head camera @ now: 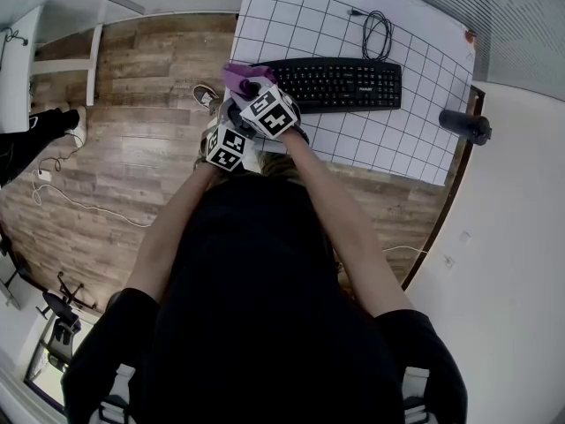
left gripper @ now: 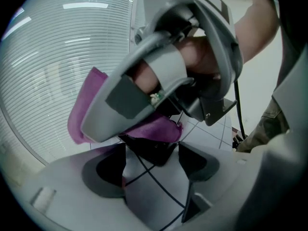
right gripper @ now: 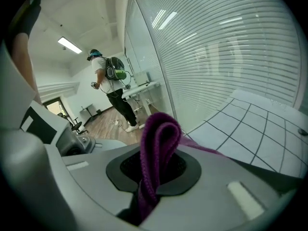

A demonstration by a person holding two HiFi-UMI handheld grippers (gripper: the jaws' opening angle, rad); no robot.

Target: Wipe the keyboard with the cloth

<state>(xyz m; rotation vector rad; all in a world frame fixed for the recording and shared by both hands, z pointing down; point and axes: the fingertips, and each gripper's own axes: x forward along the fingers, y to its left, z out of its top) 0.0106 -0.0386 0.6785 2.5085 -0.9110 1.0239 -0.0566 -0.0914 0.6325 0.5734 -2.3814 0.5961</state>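
Observation:
A black keyboard (head camera: 340,84) lies on a white grid mat (head camera: 397,135). My right gripper (head camera: 249,87) hovers at the keyboard's left end, shut on a fold of purple cloth (head camera: 237,75). In the right gripper view the cloth (right gripper: 158,143) stands up as a pinched loop between the jaws of that gripper (right gripper: 155,170). My left gripper (head camera: 231,120) sits just behind and left of the right one. Its jaws stand apart, open, over the mat (left gripper: 154,186). The left gripper (left gripper: 150,163) points at the right gripper's body (left gripper: 168,76) and the hanging cloth (left gripper: 156,128).
The keyboard's cable (head camera: 377,34) lies coiled at the mat's far side. A dark cylinder (head camera: 465,124) rests at the table's right edge. Wooden floor (head camera: 132,148) with a cord lies to the left. A person with a backpack (right gripper: 109,83) stands far off.

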